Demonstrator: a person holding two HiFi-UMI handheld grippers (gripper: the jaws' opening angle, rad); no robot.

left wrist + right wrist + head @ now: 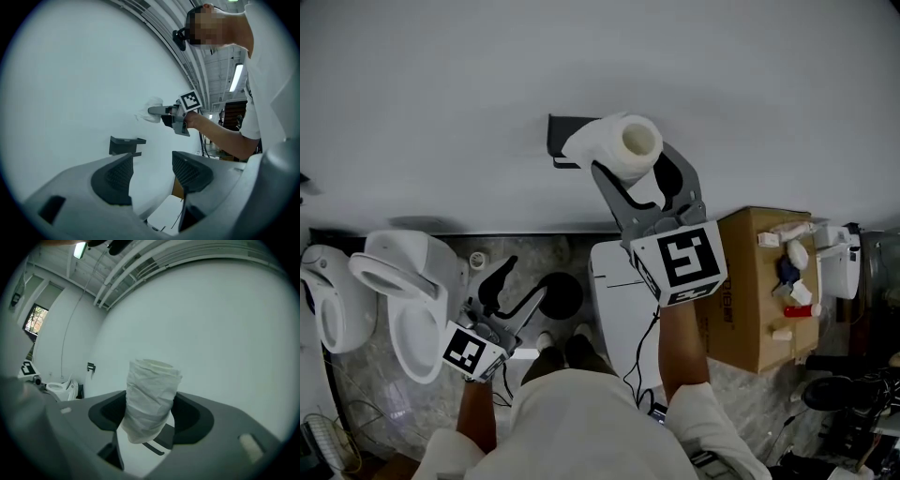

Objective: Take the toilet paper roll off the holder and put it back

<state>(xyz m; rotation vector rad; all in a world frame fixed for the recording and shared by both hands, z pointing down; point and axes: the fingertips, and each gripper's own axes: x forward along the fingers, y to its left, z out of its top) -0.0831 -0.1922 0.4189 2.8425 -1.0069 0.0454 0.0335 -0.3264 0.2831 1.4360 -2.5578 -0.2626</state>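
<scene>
The right claw (639, 157) clamps the toilet paper roll (623, 142), off the holder (567, 136) at its nine o'clock; sliding it back on seems next, while the left claw (517, 286) gapes wide, empty.

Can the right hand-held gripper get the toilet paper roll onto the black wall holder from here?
Probably yes. The right hand-held gripper grips the toilet paper roll near the holder, with only bare wall between; the left hand-held gripper hangs low, open, out of the way.
</scene>
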